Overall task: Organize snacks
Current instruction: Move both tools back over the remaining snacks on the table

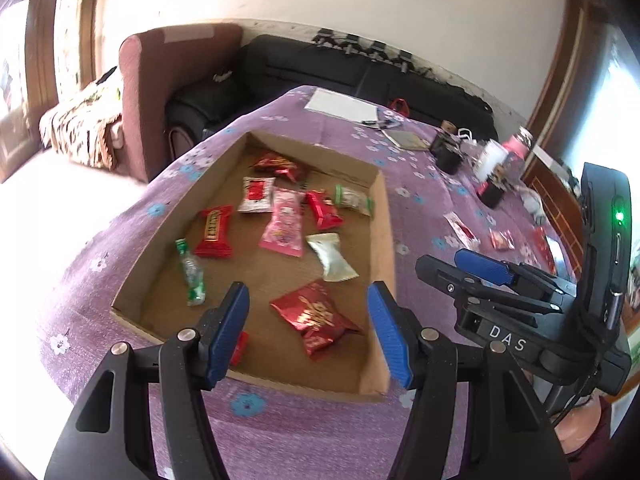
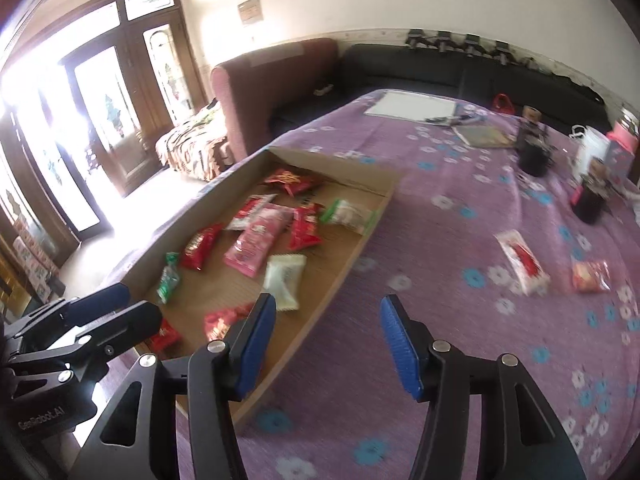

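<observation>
A shallow cardboard tray lies on the purple flowered tablecloth and holds several snack packets: red ones, a pink one, a white one and green-white ones. My left gripper is open and empty, hovering above a red and gold packet at the tray's near end. My right gripper is open and empty, above the cloth just right of the tray. Loose on the cloth to the right lie a white-red packet and an orange-red packet.
Black cups, a white bag, a pink-lidded jar, papers and a notebook stand at the table's far side. A brown armchair and a black sofa stand behind. The table edge drops off left of the tray.
</observation>
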Action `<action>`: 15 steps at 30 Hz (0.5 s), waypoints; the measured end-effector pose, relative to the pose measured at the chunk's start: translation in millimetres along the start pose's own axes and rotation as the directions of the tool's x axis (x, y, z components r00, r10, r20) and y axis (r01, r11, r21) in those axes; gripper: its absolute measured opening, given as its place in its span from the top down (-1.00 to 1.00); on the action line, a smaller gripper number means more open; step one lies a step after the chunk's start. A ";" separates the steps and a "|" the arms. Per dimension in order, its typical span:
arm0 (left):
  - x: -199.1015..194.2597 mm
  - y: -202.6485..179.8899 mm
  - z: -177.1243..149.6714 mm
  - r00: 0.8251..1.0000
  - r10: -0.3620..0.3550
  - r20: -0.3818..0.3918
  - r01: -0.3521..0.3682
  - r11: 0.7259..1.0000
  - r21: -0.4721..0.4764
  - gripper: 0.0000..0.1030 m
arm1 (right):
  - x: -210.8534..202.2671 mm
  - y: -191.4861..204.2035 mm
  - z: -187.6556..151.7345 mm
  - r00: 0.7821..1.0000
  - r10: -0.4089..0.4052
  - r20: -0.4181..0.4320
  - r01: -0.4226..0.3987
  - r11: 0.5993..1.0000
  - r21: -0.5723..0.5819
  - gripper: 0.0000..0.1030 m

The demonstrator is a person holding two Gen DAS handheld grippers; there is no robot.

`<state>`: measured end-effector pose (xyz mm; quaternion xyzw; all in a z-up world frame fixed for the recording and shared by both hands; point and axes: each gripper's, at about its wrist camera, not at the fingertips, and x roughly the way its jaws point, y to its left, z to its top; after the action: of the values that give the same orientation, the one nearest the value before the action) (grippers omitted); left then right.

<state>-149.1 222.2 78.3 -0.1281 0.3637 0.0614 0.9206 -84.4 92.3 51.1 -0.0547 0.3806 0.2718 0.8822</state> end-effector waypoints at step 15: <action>-32.2 -77.3 -13.7 0.980 0.119 0.158 -0.155 0.957 0.243 -0.26 | -50.3 -56.2 -27.8 0.996 -0.061 0.058 0.056 0.995 0.081 -0.21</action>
<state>-165.5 143.6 105.5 0.0213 0.3105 0.0871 0.9463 -101.3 14.3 60.6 -0.0225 0.3627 0.2320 0.9023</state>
